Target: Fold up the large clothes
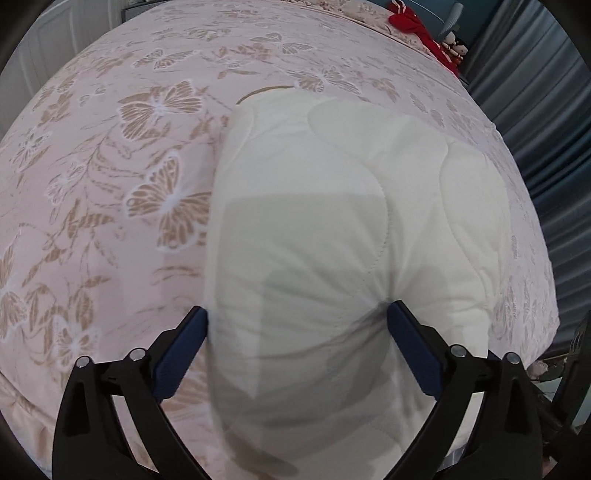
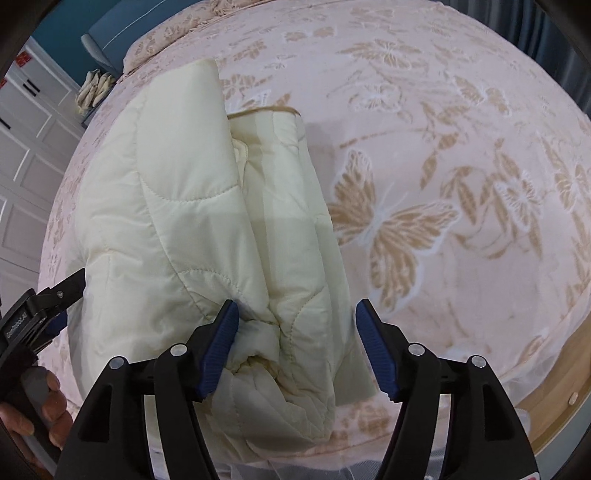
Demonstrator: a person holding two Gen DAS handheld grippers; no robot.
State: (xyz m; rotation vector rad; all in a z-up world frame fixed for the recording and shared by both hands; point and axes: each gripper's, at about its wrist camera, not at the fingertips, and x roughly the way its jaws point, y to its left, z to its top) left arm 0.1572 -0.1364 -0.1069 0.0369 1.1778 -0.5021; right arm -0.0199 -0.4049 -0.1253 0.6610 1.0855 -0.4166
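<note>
Lying folded lengthwise on bed (image 1: 92, 192), cream quilted jacket (image 1: 332, 221) settles flat. Left claw (image 1: 297, 317) released, jaws wide astride near end; right claw (image 2: 297, 310) also released, straddling bunched hem, likely after laying fold.

I see one cream quilted jacket (image 2: 192, 221) on one bedspread (image 2: 443, 147), my two grippers (image 1: 297, 321) (image 2: 297, 325), and one red garment (image 1: 413, 26).

Near end of the quilted cream jacket (image 1: 332, 240) cut off below the frame, behind the gripper arms.
</note>
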